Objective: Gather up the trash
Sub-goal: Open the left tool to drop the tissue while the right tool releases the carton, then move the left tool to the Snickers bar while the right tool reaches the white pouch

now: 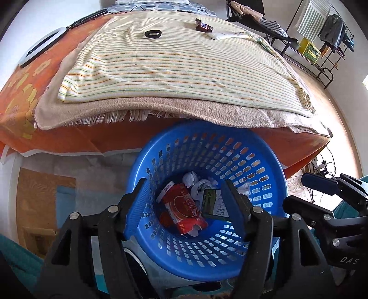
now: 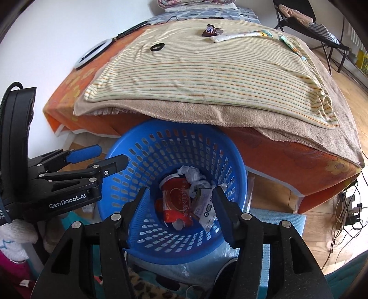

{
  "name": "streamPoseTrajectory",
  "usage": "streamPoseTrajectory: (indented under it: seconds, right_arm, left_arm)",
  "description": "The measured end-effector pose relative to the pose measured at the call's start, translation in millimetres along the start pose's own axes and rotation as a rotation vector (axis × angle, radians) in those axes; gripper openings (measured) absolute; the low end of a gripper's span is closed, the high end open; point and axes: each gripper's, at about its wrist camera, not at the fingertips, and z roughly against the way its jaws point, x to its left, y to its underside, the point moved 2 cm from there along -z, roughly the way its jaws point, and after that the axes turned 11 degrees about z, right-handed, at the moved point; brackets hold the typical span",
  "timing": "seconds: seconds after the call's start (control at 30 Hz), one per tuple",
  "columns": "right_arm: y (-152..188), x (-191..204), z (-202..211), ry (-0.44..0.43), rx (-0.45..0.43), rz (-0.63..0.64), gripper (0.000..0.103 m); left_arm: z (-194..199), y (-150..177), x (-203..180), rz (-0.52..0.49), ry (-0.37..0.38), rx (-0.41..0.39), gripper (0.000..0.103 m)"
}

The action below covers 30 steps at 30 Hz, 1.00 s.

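A blue plastic basket [image 1: 207,149] [image 2: 161,142] stands on the floor against the bed. In it lie a red carton [image 1: 184,207] [image 2: 177,202], a green-and-white carton [image 1: 212,202], a white wrapper [image 2: 205,207] and crumpled white paper [image 1: 191,179] [image 2: 191,172]. My left gripper [image 1: 185,186] [image 2: 110,156] hovers above the basket, open, nothing between its blue pads. Beside it my right gripper [image 2: 181,191] [image 1: 306,193] is also open and empty over the basket. On the striped blanket [image 1: 172,64] [image 2: 207,69] at the far side lie a brown snack wrapper [image 1: 203,25] [image 2: 211,31] and a white wrapper [image 1: 226,35] [image 2: 234,35].
A black ring [image 1: 153,34] [image 2: 157,47] and a thin patterned wrapper [image 2: 292,47] also lie on the bed. A ring light [image 1: 41,46] rests at its left edge. A chair [image 1: 264,20] and a clothes rack [image 1: 322,46] stand behind. Cables [image 2: 349,207] trail on the floor at right.
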Motion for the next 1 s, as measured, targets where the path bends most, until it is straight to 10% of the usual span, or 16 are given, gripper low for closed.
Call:
streamPoseTrajectory:
  seconds: [1.0]
  right_arm:
    - [-30.8, -55.3, 21.1, 0.029, -0.046, -0.138, 0.072]
  left_arm:
    - [11.9, -53.6, 1.8, 0.043, 0.023, -0.056, 0.067]
